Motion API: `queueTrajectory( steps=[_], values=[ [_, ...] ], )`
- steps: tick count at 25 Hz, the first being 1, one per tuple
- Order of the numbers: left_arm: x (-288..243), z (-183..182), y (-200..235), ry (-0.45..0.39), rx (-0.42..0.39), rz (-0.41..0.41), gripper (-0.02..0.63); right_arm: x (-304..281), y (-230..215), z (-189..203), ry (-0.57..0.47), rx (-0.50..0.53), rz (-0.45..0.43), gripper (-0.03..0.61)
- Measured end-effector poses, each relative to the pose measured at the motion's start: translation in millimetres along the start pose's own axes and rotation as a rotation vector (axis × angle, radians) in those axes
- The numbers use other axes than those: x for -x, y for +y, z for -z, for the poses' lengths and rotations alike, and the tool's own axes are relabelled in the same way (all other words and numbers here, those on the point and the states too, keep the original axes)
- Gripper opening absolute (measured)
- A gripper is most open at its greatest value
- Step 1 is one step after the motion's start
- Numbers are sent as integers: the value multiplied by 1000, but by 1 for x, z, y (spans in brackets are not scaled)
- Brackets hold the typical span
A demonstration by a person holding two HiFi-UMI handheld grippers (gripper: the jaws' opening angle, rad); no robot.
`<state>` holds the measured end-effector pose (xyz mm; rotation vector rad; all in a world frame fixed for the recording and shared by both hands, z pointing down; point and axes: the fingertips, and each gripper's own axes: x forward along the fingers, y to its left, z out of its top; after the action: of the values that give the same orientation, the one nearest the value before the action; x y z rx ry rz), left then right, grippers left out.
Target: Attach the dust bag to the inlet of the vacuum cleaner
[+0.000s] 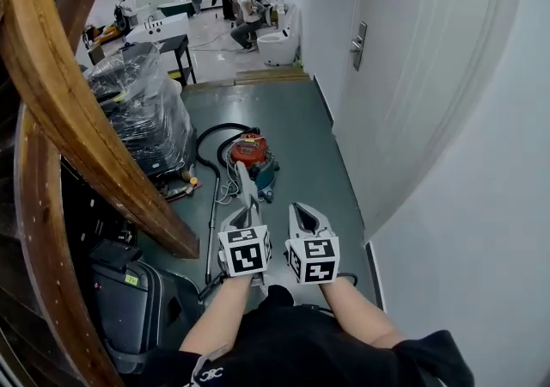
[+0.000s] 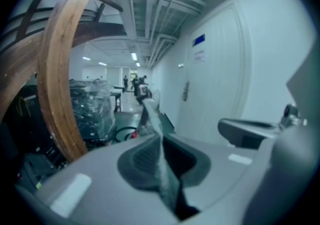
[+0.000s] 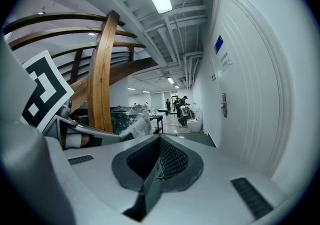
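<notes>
At your far left, curved wood beams (image 1: 77,119) sweep from the top corner down to the floor (image 1: 296,119). A black case (image 1: 129,299) sits near you under them. Behind the beams stands a plastic-wrapped stack (image 1: 142,106). The foot of the nearest beam lands just left of a thin pipe (image 1: 210,230) that runs along the floor toward you.

Right of the stack is the vacuum (image 1: 251,153), red on top, with its black hose (image 1: 209,138) looping round its left side.

Your left claw (image 1: 245,215) is pinched narrow on the bag (image 1: 247,192). In the left gripper view the bag (image 2: 151,116) rises from between the pads of the left claw (image 2: 161,139) as a thin pale strip. It points far, straight at the vacuum, which lies beyond the tips and lower, on the floor.

Your right claw (image 1: 301,209) is just beside the left one, apart from the bag. In the right gripper view its jaws are pressed together on nothing (image 3: 160,139).

A lane of green floor runs from the claws past the vacuum's right side to the far room, where people stand. On your right the white door (image 1: 412,76) with its handle (image 1: 358,44) and the wall (image 1: 481,230) close that lane in, near the right claw.
</notes>
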<state>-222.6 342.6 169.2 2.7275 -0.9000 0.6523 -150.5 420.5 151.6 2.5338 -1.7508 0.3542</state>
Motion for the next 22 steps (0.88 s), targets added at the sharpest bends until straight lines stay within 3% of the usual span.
queueTrajectory(
  steps=[9, 22],
  values=[
    [-82, -59, 19, -10, 25, 28, 17, -85, -28, -39, 8, 71, 17, -2],
    [-175, -70, 70, 65, 103, 14, 17, -192, -38, -32, 103, 67, -19, -2]
  ],
)
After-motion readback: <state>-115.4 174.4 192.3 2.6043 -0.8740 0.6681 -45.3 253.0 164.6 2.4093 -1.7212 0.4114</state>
